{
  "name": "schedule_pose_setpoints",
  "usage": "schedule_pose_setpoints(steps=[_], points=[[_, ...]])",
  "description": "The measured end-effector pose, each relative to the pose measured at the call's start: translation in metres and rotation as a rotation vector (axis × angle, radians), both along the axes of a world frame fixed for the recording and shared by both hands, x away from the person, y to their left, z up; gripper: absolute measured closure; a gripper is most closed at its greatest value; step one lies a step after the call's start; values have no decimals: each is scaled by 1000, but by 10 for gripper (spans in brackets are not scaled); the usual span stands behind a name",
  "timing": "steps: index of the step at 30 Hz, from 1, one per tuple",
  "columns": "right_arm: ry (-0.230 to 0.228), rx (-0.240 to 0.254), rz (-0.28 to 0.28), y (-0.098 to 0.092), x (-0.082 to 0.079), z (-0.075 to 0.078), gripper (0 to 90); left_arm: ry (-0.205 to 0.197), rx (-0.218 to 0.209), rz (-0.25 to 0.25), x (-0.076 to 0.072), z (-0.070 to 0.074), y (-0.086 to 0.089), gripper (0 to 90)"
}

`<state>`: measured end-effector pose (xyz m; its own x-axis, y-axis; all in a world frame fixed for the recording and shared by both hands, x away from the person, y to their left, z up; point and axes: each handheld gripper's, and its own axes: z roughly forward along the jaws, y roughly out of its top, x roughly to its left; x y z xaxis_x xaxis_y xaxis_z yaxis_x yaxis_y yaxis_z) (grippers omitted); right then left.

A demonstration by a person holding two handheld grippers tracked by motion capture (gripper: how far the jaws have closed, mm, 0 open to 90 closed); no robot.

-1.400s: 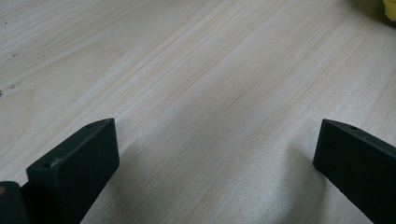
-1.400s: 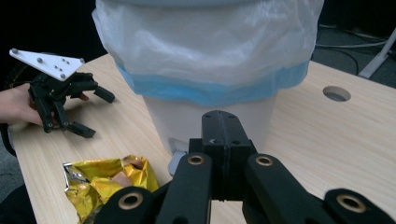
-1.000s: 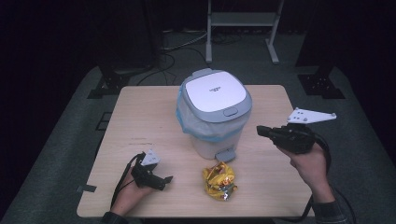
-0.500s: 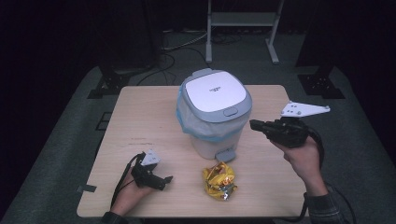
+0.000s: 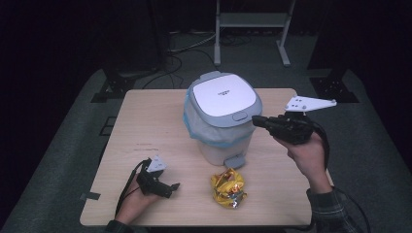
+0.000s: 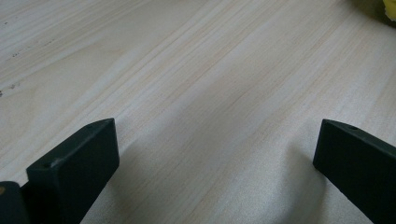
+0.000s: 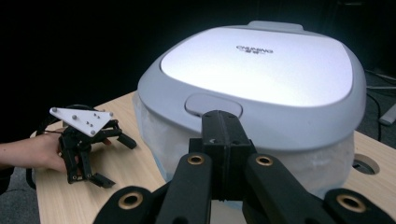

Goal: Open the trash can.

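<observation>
While the left gripper (image 5: 167,187) rests low on the table (image 5: 145,121) with its jaws wide apart and empty, the crumpled yellow wrapper (image 5: 228,187) lies untouched in front of the bin (image 5: 221,119); so nothing seems thrown away yet. To the right, the right gripper (image 5: 258,121) has its jaws closed together with nothing between them, just beside the push button (image 7: 213,105) on the shut lid (image 7: 261,65); I judge that opening the bin comes next.

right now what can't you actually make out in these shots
- Inside of the bin: hidden by its shut lid, all views.
- Print on the crumpled yellow wrapper: too small in the high view; cut off at the left gripper view's top right corner.
- Lid lettering: too small to read.
- Right gripper: whether its tips touch the lid's button, unclear.
</observation>
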<state>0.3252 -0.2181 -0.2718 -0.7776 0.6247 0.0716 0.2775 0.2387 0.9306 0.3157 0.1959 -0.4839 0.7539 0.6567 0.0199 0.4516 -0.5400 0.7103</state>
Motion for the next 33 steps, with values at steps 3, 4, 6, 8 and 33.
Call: schedule_pose_setpoints(steps=[3,4,6,8,33], points=[[-1,-1,6,5,4,2,900,1,1,-1,0,0,0,0],[-3,-4,8,6,5,3,900,1,1,-1,0,0,0,0],[-7,-5,12,9,8,6,900,1,1,0,0,0,0,0],[-8,-5,15,12,11,8,900,1,1,0,0,0,0,0],[1,-44,17,34,25,5,900,2,1,0,0,0,0,0]])
